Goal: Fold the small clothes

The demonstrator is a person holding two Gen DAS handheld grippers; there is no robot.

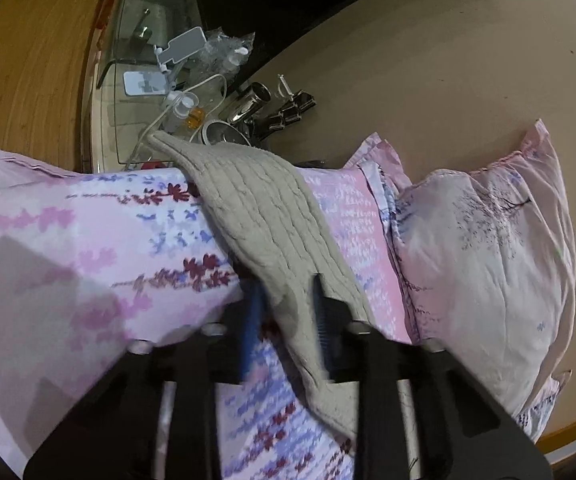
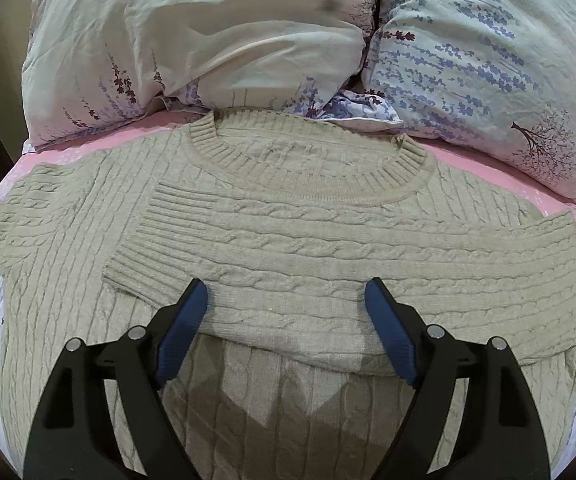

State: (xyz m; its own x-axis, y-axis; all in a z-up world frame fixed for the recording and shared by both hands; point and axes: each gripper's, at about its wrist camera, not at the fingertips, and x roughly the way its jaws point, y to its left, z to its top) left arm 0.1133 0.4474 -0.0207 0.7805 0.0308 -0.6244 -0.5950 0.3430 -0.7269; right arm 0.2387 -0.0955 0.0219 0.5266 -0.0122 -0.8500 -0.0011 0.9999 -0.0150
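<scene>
A beige cable-knit sweater (image 2: 288,168) lies flat on the bed, neck toward the pillows. One sleeve (image 2: 328,256) is folded across the chest, with its ribbed cuff (image 2: 140,240) at the left. My right gripper (image 2: 284,300) hovers open just above this folded sleeve, blue pads wide apart and nothing pinched. The other sleeve (image 2: 12,220) spreads to the far left. In the left wrist view my left gripper (image 1: 288,320) is shut on a strip of the same beige knit (image 1: 260,216), which runs away from the jaws over the floral sheet.
Two floral pillows (image 2: 188,32) (image 2: 488,60) lean at the head of the bed, just beyond the collar. The pink floral sheet (image 1: 88,220) covers the mattress. A glass side table (image 1: 148,80) with bottles, cables and metal items stands past the bed edge.
</scene>
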